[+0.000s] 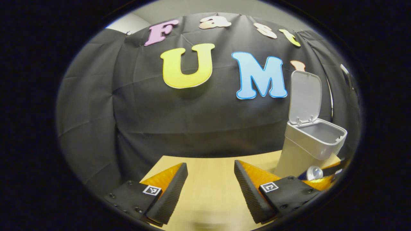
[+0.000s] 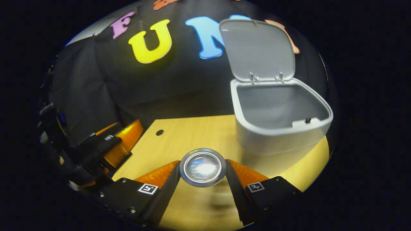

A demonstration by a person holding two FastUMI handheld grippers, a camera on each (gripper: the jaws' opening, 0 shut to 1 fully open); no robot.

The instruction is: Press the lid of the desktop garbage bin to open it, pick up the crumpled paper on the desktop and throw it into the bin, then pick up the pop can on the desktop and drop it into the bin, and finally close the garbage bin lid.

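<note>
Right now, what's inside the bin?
Lid is up. The bin shows bare grey inner walls near the rim; its bottom is hidden, so any paper there can't be seen. The can is outside.

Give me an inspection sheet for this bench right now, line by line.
Surface: wooden table, one small round hole near its far edge.
Job's things: bin standing with lid raised; can gripped end-on, short of the bin. Crumpled paper: nothing seen.
Clutter: nothing seen.
Grippers: right gripper shut on the can; left gripper open, holding nothing.
Cables: nothing seen.
Surroundings: black cloth wall behind the table.
</note>
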